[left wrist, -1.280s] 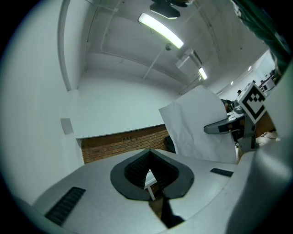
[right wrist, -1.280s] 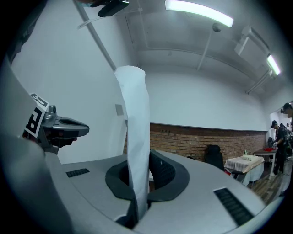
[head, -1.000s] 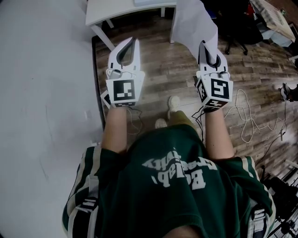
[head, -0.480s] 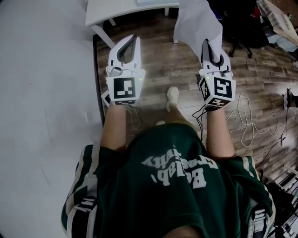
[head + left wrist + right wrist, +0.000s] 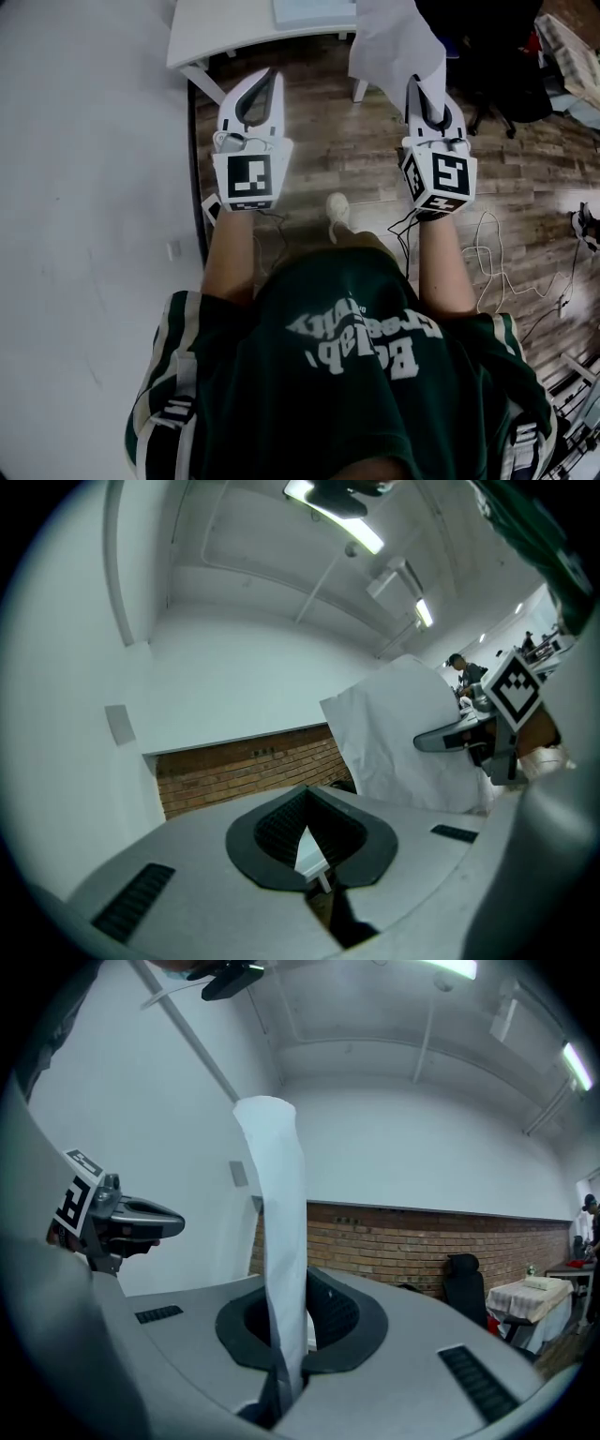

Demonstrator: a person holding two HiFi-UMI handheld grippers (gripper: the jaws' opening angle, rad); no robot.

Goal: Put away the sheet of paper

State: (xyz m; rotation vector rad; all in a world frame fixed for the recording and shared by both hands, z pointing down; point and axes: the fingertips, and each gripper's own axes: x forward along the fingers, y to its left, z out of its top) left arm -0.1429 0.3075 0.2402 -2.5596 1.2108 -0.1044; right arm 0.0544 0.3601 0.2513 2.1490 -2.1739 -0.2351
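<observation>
My right gripper (image 5: 413, 84) is shut on a white sheet of paper (image 5: 394, 42), which stands up from its tips in front of the white table (image 5: 234, 28). In the right gripper view the sheet (image 5: 277, 1204) rises narrow and curled from between the closed jaws of the right gripper (image 5: 284, 1302). My left gripper (image 5: 273, 78) is held level beside it, jaws shut with nothing between them. In the left gripper view the left gripper (image 5: 309, 817) shows only table and floor through its gap. The sheet (image 5: 394, 742) and the right gripper (image 5: 422, 743) appear at that view's right.
A pale blue flat thing (image 5: 314, 9) lies on the table. A black office chair (image 5: 497, 84) stands at the right, and cables (image 5: 497, 253) lie on the wood floor. A white wall (image 5: 94, 187) runs along the left. A brick wall (image 5: 422, 1241) lies ahead.
The person has walked towards the white table, which now lies closer under both grippers. The grippers keep their pose side by side. The paper stays in the right one.
</observation>
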